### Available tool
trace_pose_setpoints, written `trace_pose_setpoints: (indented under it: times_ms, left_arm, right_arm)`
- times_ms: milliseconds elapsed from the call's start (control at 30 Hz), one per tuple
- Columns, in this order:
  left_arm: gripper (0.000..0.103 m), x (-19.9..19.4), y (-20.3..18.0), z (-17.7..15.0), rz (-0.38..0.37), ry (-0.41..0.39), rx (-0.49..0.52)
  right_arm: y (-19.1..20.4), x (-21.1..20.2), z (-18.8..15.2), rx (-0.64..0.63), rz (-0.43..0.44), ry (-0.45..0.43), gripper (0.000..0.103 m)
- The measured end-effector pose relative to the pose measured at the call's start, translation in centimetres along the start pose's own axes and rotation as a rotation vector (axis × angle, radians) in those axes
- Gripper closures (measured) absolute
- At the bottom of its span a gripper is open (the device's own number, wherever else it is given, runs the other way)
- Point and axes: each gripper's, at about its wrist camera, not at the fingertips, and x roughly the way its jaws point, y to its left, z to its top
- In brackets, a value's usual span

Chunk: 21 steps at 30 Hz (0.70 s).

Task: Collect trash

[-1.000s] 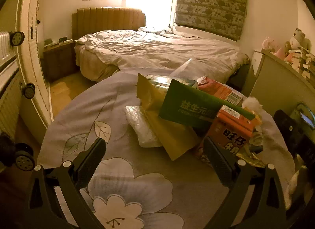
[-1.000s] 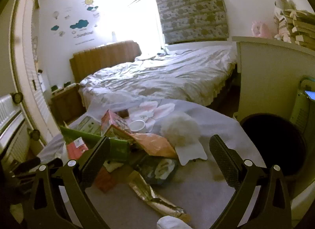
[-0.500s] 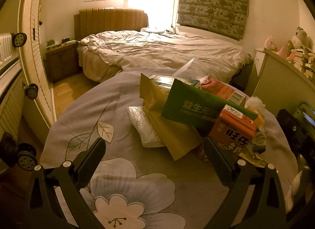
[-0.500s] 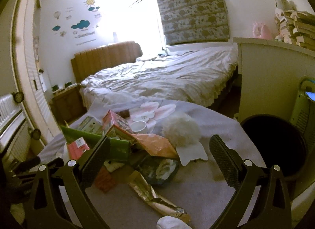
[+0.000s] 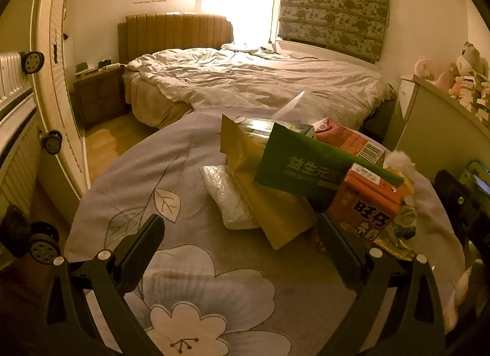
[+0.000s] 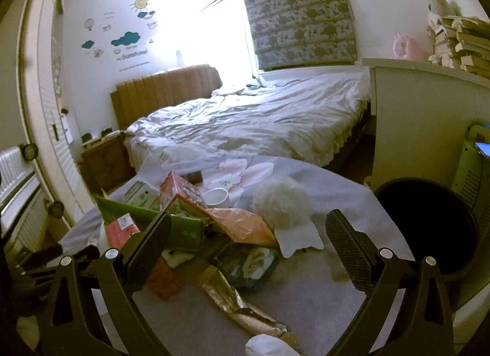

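Observation:
A heap of trash lies on a round table with a flowered cloth (image 5: 196, 172). In the left wrist view I see a green box (image 5: 306, 169), an orange carton (image 5: 364, 209), a yellow envelope (image 5: 275, 218) and a clear plastic wrapper (image 5: 226, 200). My left gripper (image 5: 242, 249) hovers open just short of the heap, holding nothing. The right wrist view shows the same green box (image 6: 183, 233), an orange bag (image 6: 245, 227), a dark flowered packet (image 6: 248, 264), a foil wrapper (image 6: 242, 307) and a white fluffy ball (image 6: 281, 203). My right gripper (image 6: 248, 245) is open above them, empty.
A black waste bin (image 6: 428, 224) stands right of the table beside a white cabinet (image 6: 422, 129). A bed (image 5: 251, 80) lies behind, with a nightstand (image 5: 98, 99) and wardrobe door (image 5: 58, 80) at left. A white cup (image 6: 216, 196) sits on the table.
Both views have shifted only slightly; the left gripper has drawn back and up a little from the heap. Both grippers stay open and the trash has not moved.

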Motion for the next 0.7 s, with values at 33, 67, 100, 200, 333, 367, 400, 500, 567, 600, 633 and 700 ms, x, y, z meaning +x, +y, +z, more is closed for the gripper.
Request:
trace_pose_setpoints:
  times_ms: [33,67,100,200,333,367,400,500,567,600,633,700]
  left_arm:
    - [0.005,0.00,-0.03,0.00,0.001,0.000,0.001]
    - [0.005,-0.01,-0.06,-0.01,0.002,0.000,0.002]
    - [0.005,-0.01,-0.09,-0.02,0.002,-0.001,0.002]
    - [0.005,-0.01,0.14,0.03,0.000,0.002,-0.004]
    - [0.005,0.01,0.20,0.04,-0.001,0.003,-0.003]
    - [0.005,0.01,0.21,0.03,-0.002,0.003,-0.002]
    - [0.005,0.00,0.21,0.03,-0.001,0.003,-0.002]
    - [0.005,0.02,0.25,0.04,-0.002,0.003,-0.002]
    - [0.005,0.02,0.27,0.07,-0.001,0.003,-0.002]
    - [0.005,0.02,0.29,0.07,-0.001,0.003,-0.002]
    - [0.005,0.02,0.29,0.07,-0.001,0.003,-0.001]
    - [0.005,0.03,0.28,0.07,-0.001,0.003,-0.002]
  right_arm:
    - [-0.02,0.00,0.00,0.000,0.000,0.000,0.004]
    - [-0.03,-0.01,0.00,0.000,0.000,0.000,0.004]
    - [-0.02,0.01,-0.01,0.000,0.000,0.000,0.004]
    - [-0.02,0.01,-0.03,0.001,0.000,0.000,0.004]
    - [-0.07,-0.02,-0.04,0.002,0.001,0.000,0.004]
    - [-0.03,0.01,-0.03,0.001,0.001,-0.001,0.004]
    - [-0.07,-0.01,-0.04,0.001,0.001,-0.001,0.004]
    - [-0.05,0.01,-0.04,0.002,0.001,-0.001,0.004]
    - [-0.10,-0.01,-0.03,0.002,0.001,-0.001,0.004]
    - [-0.07,0.01,-0.03,0.002,0.001,-0.001,0.004]
    - [-0.10,0.00,-0.03,0.002,0.001,-0.001,0.004]
    - [-0.10,0.01,-0.03,0.002,0.001,-0.001,0.004]
